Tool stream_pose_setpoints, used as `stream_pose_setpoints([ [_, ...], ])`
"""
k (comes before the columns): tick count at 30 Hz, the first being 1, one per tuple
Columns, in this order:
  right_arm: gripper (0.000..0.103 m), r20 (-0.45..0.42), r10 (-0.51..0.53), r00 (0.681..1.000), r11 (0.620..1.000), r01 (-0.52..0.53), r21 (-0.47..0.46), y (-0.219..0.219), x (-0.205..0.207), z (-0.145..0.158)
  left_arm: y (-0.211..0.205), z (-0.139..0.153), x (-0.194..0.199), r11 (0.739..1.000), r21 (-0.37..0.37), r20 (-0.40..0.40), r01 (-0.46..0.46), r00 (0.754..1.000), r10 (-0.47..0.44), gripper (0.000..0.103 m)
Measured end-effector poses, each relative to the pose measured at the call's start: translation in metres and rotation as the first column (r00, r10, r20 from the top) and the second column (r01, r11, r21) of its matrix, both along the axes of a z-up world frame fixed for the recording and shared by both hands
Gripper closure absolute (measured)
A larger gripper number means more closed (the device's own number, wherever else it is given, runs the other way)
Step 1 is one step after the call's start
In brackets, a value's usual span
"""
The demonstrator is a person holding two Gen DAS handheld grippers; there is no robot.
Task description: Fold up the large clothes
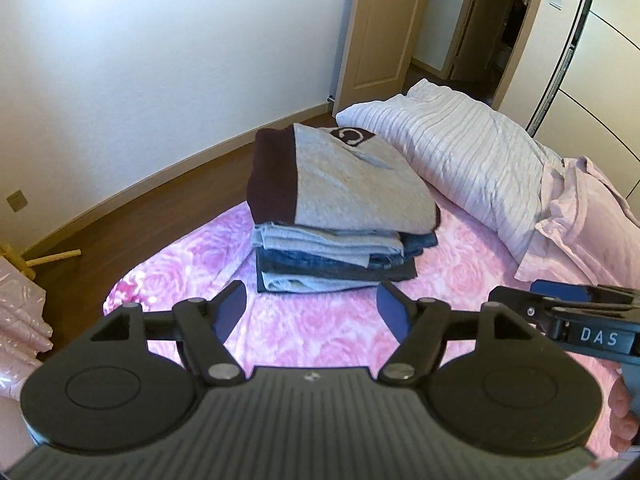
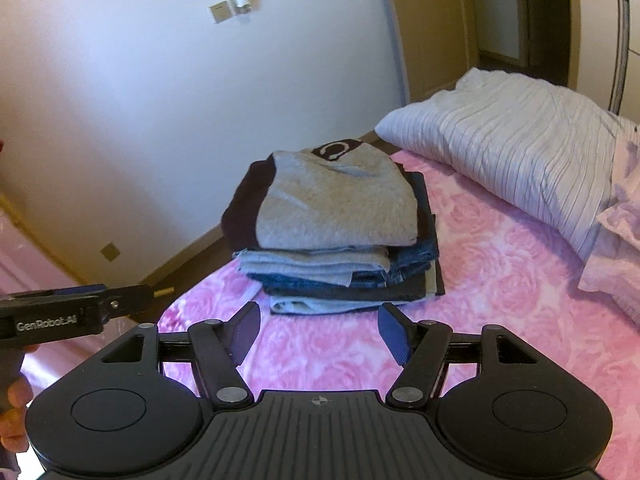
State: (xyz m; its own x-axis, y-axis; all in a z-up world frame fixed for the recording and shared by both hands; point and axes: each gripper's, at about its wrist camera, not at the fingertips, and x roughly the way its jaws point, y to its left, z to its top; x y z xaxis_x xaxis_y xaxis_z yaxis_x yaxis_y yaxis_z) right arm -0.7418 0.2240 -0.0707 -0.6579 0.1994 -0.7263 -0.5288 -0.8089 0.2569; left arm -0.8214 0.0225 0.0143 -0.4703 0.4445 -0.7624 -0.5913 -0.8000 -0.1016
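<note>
A stack of folded clothes (image 1: pixel 340 224) (image 2: pixel 340 236) lies on the pink rose-patterned bedspread (image 1: pixel 320 332) (image 2: pixel 500 280). Its top piece is a grey sweater with dark maroon sleeve and collar (image 1: pixel 352 176) (image 2: pixel 336 196); folded jeans and grey garments lie beneath. My left gripper (image 1: pixel 312 308) hangs above the bedspread, short of the stack, open with nothing between its fingers. My right gripper (image 2: pixel 318 330) stands open the same way, empty, short of the stack. Each gripper shows in the other's view: the right one (image 1: pixel 568 304) at the right edge, the left one (image 2: pixel 80 304) at the left edge.
A striped white-lilac pillow (image 1: pixel 472 160) (image 2: pixel 520 152) lies right of the stack, with a crumpled pale pink garment (image 1: pixel 580 216) (image 2: pixel 620 248) beyond it. Wooden floor (image 1: pixel 140 216), a white wall and a door (image 1: pixel 380 32) lie past the bed's edge. A hand (image 1: pixel 624 420) shows at the right.
</note>
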Motion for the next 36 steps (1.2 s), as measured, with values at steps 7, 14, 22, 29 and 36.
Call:
stream_pose_setpoints([
  [7,0.041,0.000,0.039,0.999,0.999,-0.039,0.015,-0.021,0.040,0.011,-0.005,0.007,0.050,1.000,-0.001,-0.007,0.005,1.000,-0.005,0.032],
  [14,0.041,-0.011,0.046,0.999,0.999,-0.045,0.018,-0.033,0.073,0.019,-0.012,0.014,0.086,1.000,0.004,-0.022,0.013,1.000,-0.013,0.032],
  [22,0.041,-0.015,0.070,0.997,0.997,-0.070,0.017,-0.043,0.089,0.022,-0.024,0.017,0.112,1.000,-0.002,-0.029,0.002,1.000,-0.002,0.032],
  [29,0.041,-0.003,0.105,0.994,0.994,-0.105,0.016,-0.058,0.096,0.019,-0.037,0.017,0.126,1.000,-0.002,-0.031,-0.016,0.999,0.016,0.032],
  [36,0.041,0.006,0.116,0.993,0.993,-0.116,0.017,-0.065,0.099,0.018,-0.043,0.020,0.133,1.000,-0.001,-0.036,-0.018,0.999,0.018,0.032],
])
